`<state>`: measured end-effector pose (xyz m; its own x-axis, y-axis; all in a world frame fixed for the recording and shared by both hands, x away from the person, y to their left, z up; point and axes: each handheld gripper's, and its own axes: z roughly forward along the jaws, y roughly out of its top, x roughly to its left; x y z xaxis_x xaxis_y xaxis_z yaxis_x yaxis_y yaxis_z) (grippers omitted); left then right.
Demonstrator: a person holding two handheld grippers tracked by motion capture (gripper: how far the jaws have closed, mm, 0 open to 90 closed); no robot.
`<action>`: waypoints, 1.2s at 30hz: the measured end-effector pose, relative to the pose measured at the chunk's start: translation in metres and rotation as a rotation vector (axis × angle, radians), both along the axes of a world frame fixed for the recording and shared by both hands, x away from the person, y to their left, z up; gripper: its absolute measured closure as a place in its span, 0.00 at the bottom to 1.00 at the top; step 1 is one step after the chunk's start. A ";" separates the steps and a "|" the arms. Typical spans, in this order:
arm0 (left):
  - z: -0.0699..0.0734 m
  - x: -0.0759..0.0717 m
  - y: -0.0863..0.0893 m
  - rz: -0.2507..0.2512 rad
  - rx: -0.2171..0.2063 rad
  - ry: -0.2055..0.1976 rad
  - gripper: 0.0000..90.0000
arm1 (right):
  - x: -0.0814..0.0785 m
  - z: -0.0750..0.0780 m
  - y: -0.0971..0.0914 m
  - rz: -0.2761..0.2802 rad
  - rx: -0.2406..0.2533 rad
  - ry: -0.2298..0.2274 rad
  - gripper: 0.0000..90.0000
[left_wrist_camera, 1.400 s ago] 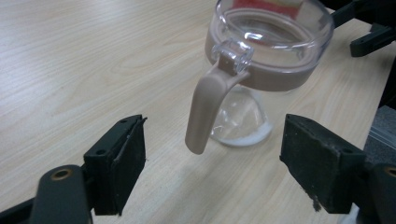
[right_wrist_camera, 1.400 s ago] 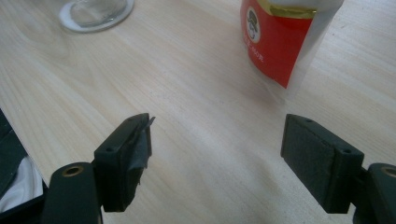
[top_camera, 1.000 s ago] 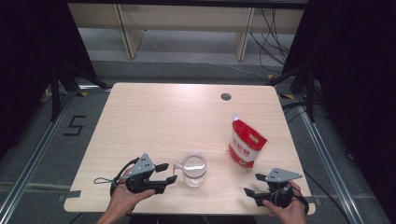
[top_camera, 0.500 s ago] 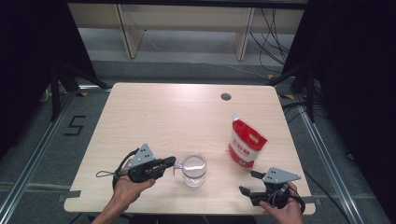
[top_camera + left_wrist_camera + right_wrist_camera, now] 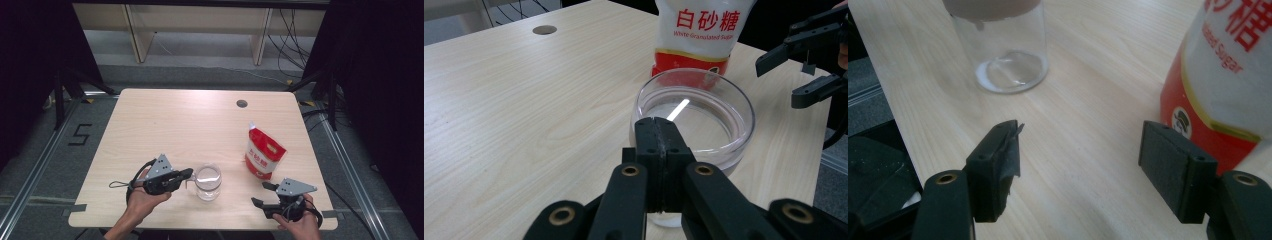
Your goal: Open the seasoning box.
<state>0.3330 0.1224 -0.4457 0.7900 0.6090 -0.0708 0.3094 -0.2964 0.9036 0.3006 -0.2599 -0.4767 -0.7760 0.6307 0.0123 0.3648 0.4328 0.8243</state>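
Your left gripper (image 5: 659,135) closed empty at the glass jar's (image 5: 696,120) rim; right gripper (image 5: 1083,165) narrowed, apart, near sugar bag (image 5: 1233,65).

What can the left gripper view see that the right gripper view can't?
Left gripper view: the left gripper with jaws shut at the rim of the glass, the round hole in the table, and the right gripper farther off. Right gripper view: the right gripper's own jaws, apart with nothing between them, having just been closing a little, and the glass's base. Both: the glass, the sugar bag and the wooden table.
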 end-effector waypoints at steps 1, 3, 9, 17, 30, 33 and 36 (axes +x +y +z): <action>0.000 -0.001 0.000 0.006 -0.006 0.007 0.99 | 0.001 0.000 0.002 0.008 0.003 -0.004 0.38; -0.001 -0.001 0.000 0.006 -0.009 0.009 0.99 | 0.002 0.001 0.006 0.029 0.016 -0.016 0.34; -0.002 -0.001 0.000 0.003 -0.009 -0.010 0.99 | 0.003 0.005 0.021 0.049 0.066 -0.034 0.38; -0.004 -0.002 0.002 0.003 -0.011 -0.016 0.99 | 0.008 0.009 0.040 0.089 0.062 -0.050 0.59; -0.005 -0.003 0.002 0.017 -0.025 -0.016 0.99 | 0.013 0.018 0.067 0.139 0.072 -0.136 0.88; -0.006 -0.003 0.003 0.014 -0.024 -0.024 0.99 | 0.016 0.018 0.072 0.153 0.074 -0.118 0.91; -0.006 -0.003 0.003 0.019 -0.026 -0.023 0.99 | 0.017 0.018 0.076 0.140 0.076 -0.108 0.92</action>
